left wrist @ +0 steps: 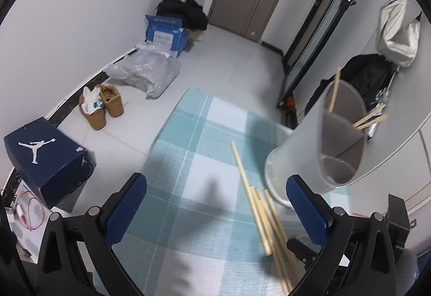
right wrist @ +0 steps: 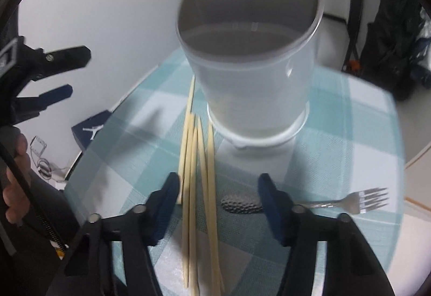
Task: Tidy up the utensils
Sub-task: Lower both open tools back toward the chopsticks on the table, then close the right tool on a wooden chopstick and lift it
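My right gripper [right wrist: 218,204] hangs over loose chopsticks [right wrist: 199,175] on the checked cloth [right wrist: 336,134], jaws apart, gripping nothing. My left gripper [left wrist: 215,204] is also apart and empty. The holder [right wrist: 250,53] stands just beyond; a fork [right wrist: 350,201] lies to the right.

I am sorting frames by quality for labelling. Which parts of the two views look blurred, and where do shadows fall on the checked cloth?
Left wrist view: the chopsticks on the cloth smear toward the lower edge; a soft shadow sits at the cloth's centre. Right wrist view: the translucent holder is blurred, its rim most; the fork stays fairly sharp.
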The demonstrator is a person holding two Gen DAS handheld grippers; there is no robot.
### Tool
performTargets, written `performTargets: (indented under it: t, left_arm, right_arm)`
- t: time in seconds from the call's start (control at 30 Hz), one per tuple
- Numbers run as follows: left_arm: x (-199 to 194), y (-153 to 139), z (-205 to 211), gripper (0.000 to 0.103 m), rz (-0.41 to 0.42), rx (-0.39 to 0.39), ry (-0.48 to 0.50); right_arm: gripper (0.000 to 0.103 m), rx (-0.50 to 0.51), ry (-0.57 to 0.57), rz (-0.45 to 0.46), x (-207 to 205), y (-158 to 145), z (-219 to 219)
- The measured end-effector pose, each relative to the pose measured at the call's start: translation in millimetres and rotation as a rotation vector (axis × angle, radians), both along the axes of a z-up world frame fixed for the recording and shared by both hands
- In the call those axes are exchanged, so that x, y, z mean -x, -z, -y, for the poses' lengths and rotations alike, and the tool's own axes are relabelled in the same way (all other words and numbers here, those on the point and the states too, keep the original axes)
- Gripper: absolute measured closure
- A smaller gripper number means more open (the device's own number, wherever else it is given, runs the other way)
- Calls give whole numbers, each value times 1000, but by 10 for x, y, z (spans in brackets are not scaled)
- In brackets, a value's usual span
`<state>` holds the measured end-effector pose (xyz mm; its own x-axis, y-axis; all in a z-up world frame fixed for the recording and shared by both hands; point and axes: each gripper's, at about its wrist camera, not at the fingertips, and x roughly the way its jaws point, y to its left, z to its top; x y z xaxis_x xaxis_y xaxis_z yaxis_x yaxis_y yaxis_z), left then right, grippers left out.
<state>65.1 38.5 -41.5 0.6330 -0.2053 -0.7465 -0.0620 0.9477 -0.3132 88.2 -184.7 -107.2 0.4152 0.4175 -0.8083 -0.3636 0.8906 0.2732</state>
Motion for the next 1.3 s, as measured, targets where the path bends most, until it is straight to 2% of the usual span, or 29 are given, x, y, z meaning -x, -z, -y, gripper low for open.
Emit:
performTargets:
  t: [0.1,0.2,0.33,0.4,0.57,0.83,1.3]
  left_arm:
    - [-15,55,-62,1,-14,16,-16]
    - [-28,86,-108,1,-26,14,-24]
    - [-58,135,-124,1,-59,22,-20]
    - [-74,160,-132,1,-74,30,-19]
    - [-86,210,-139,1,-103,45,-18]
    - [-102,258,-147,1,-135,40,-13]
    - [-155,297,-12,1,-172,-5,0]
  right_arm:
    - [67,13,-5,-39,-61,132,-40]
    - [74,46,-4,-25,-66,159,-77]
    - [92,72,-3,-29,-68,160,-106]
    - [96,103,-5,-24,-67,163,-136]
    - [98,149,-40,-15,-12,146,-226]
    - [98,127,-32,-24,64,73,-205]
    - [97,109,-1,-195,447,165,277]
